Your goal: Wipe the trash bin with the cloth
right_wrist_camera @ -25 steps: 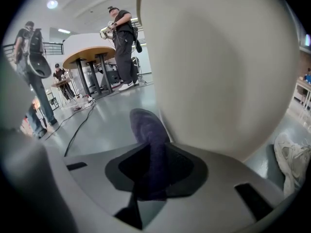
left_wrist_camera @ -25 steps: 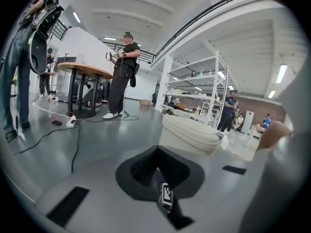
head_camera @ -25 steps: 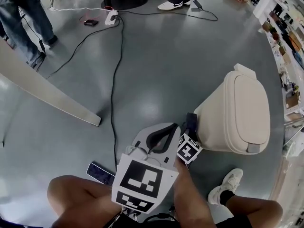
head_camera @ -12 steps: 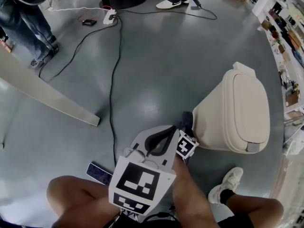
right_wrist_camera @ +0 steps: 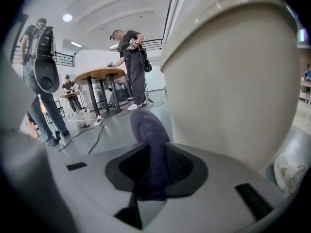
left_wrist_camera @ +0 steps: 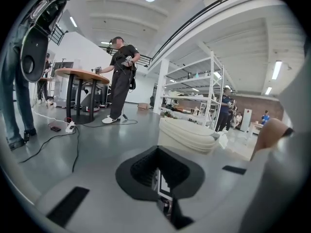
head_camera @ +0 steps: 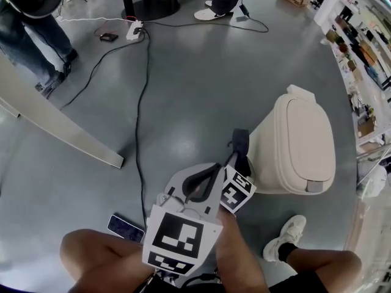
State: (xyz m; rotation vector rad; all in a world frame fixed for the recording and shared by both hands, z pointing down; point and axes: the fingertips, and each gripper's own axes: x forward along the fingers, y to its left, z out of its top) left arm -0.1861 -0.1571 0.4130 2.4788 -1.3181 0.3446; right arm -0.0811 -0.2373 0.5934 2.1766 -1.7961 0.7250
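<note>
A cream lidded trash bin (head_camera: 299, 145) stands on the grey floor at the right of the head view. It fills the right side of the right gripper view (right_wrist_camera: 233, 81) and sits mid-distance in the left gripper view (left_wrist_camera: 187, 135). My right gripper (head_camera: 240, 159) is shut on a dark cloth (head_camera: 239, 143), which pokes up against the bin's left wall. In the right gripper view the cloth (right_wrist_camera: 150, 140) rises from between the jaws (right_wrist_camera: 153, 171), right beside the bin wall. My left gripper (head_camera: 208, 176) hovers just left of the right one, jaws together and holding nothing (left_wrist_camera: 158, 174).
A black cable (head_camera: 139, 121) runs down the floor from a power strip (head_camera: 133, 29). A pale long board (head_camera: 55, 127) lies at the left and a phone (head_camera: 125, 227) near my knee. My shoe (head_camera: 284, 238) is below the bin. Shelving (head_camera: 366, 47) lines the right edge; people stand at the back.
My right gripper has carried the cloth upward along the bin's left wall. The left gripper has followed slightly and stayed shut.
</note>
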